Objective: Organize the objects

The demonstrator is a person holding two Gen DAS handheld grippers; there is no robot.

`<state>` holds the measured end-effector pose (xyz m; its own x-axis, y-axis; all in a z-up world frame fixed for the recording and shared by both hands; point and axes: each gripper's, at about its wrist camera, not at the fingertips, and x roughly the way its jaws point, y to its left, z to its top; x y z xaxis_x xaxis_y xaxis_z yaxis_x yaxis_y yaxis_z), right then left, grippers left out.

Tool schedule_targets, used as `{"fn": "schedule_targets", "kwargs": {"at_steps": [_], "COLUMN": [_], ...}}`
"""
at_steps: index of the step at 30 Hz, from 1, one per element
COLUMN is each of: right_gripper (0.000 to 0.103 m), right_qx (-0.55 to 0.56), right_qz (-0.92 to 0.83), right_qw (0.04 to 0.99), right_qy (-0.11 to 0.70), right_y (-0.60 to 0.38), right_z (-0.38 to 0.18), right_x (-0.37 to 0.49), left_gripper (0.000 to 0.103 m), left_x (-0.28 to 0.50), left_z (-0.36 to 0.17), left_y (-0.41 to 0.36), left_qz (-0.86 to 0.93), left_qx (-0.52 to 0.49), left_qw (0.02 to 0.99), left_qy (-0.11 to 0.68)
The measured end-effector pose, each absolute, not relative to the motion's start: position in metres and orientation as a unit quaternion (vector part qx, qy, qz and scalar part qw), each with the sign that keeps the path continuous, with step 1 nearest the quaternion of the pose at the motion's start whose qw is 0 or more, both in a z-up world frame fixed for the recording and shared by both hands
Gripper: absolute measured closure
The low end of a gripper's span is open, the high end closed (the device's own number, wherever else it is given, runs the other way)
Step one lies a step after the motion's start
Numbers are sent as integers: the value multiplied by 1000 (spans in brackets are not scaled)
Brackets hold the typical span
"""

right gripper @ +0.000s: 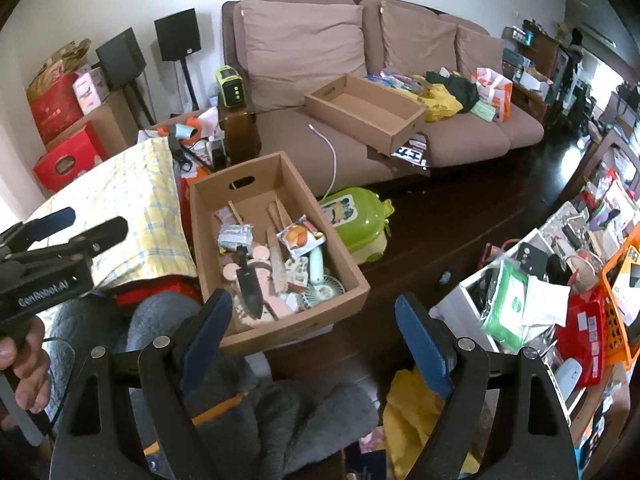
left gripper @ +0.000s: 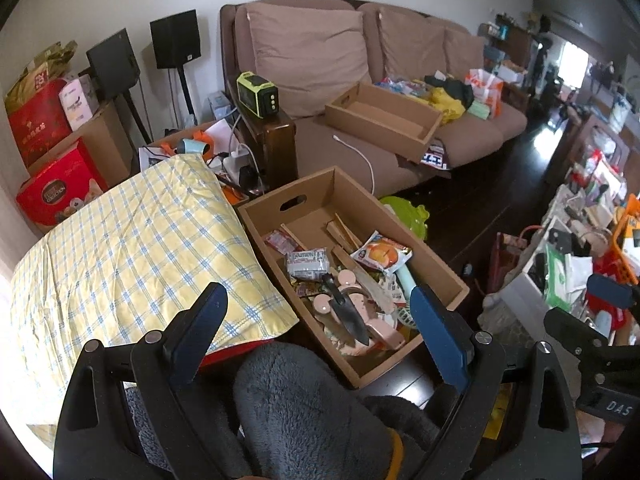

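While both hand-held grippers hang spread and empty | left hand-held gripper point(left gripper: 318, 312), right hand-held gripper point(right gripper: 314, 314) above box point(right gripper: 340, 256) | advice: take knife point(right gripper: 249, 282) by handle, slowly.

I see the box point(right gripper: 280, 332) open from above, hemmed by the pillow point(right gripper: 120, 208) on its left; bare floor point(right gripper: 440, 224) lies right.

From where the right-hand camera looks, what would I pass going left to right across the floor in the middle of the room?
Checked yellow cloth → cardboard box of odds and ends → green toy case → white bin of packets → orange basket.
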<state>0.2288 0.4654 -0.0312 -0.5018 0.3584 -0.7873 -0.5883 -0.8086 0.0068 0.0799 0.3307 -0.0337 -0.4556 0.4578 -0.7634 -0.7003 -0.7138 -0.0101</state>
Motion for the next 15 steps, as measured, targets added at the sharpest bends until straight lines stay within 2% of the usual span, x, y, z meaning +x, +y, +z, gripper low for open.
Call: {"fn": "schedule_targets", "kwargs": {"at_steps": [15], "right_gripper": [18], "right_qx": [-416], "right_qz": [859], "right_qw": [266], "right_qy": [133], "right_y": [460], "right_z": [-32], "right_x": [224], "left_gripper": [11], "left_x": [78], "left_z": [-33], "left_y": [328], "left_qz": [834], "left_qx": [-399], "left_qw": [352], "left_qy": [149]}}
